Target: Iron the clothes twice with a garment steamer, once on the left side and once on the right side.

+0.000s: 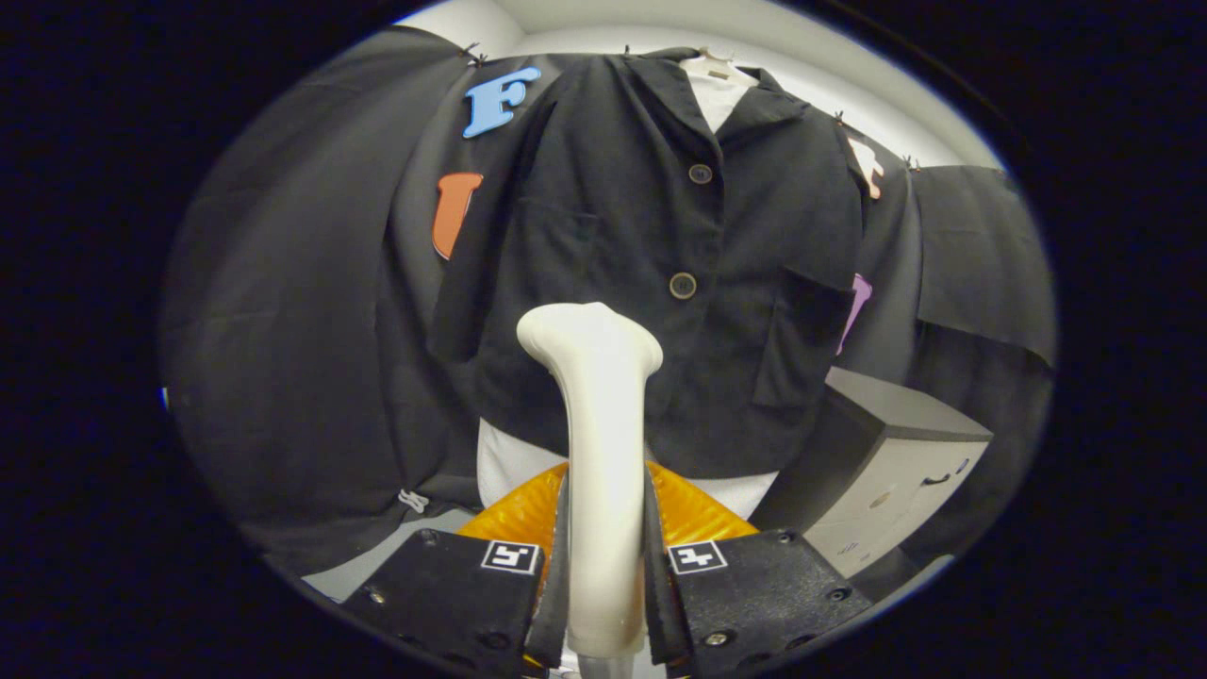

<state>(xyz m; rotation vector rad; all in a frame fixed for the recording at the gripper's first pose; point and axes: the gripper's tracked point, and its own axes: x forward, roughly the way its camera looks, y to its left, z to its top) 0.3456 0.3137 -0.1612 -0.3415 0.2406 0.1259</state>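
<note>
Claw [603, 575] clamps steamer [596, 453] facing shirt [603, 236].

Black cloth [311, 311] drapes the booth's walls; a pale wall [849, 85] shows at twelve o'clock, a grey cabinet [896, 462] at four o'clock.

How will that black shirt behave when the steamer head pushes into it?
Likely floppy: the black shirt hangs loose, its cloth creased and its hem free, so it should give and swing. The steamer, clamped between the gripper's jaws, looks rigid and smooth, so it may slip.
</note>
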